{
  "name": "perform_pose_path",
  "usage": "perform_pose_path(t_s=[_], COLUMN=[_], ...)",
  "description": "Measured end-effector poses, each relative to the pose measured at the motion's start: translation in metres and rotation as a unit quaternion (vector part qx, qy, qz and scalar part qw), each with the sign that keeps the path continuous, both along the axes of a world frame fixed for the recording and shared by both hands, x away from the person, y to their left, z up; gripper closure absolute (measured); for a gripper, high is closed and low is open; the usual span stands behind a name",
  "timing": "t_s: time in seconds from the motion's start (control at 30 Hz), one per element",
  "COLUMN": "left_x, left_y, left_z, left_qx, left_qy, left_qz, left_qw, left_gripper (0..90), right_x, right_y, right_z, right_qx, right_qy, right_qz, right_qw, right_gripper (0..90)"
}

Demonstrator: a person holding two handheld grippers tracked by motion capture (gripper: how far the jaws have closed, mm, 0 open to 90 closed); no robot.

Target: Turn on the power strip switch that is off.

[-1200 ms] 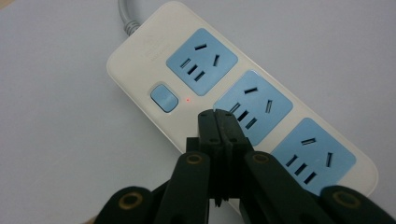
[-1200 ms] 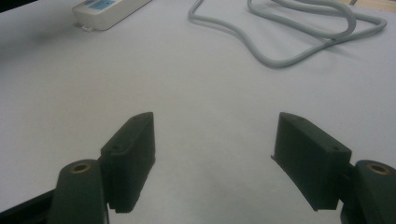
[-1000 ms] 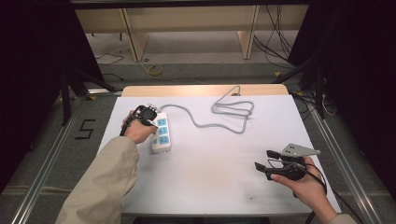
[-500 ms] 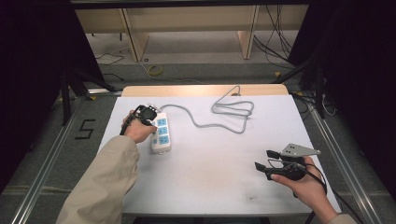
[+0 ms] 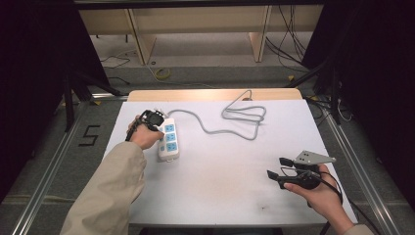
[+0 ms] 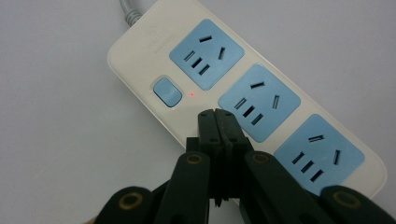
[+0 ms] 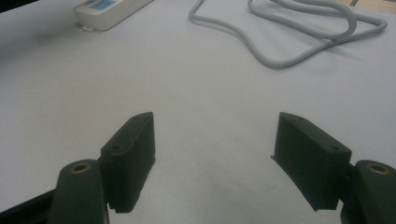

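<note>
Left tool (image 6: 215, 114) closed, tips over the power strip (image 6: 243, 93) beside its blue switch (image 6: 167, 91); red indicator lit. Right tool (image 7: 212, 154) open, empty, above the bare surface (image 5: 230, 171).

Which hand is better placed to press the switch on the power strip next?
Left. The left hand-held gripper, jaws shut, hovers over the power strip right beside its blue switch. The right hand-held gripper stands open, well away across the table.
</note>
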State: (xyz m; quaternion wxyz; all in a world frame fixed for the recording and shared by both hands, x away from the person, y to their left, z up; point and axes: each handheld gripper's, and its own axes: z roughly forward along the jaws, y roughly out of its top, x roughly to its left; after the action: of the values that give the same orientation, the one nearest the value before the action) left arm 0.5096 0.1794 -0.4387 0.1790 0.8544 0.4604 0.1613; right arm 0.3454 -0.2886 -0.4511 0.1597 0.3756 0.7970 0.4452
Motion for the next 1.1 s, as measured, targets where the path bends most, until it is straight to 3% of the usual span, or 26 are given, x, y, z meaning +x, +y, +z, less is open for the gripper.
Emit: perform_pose_path(t_s=[0.53, 1.1], left_x=[0.0016, 0.0049], left_y=[-0.0030, -0.0095], left_z=[-0.0005, 0.0009], left_qx=[0.008, 0.037], left_qy=[0.006, 0.019], left_qz=[0.006, 0.001], left_qw=[0.9999, 0.9991], left_gripper=[90.0, 90.0], right_x=[-0.0001, -0.0001], right_y=[0.0007, 0.0007], right_z=[-0.0003, -0.0006], right_qx=[0.000, -0.001], right_qy=[0.001, 0.001], right_qz=[-0.001, 0.001], right_qw=[1.0000, 1.0000], right_gripper=[29.6, 29.6])
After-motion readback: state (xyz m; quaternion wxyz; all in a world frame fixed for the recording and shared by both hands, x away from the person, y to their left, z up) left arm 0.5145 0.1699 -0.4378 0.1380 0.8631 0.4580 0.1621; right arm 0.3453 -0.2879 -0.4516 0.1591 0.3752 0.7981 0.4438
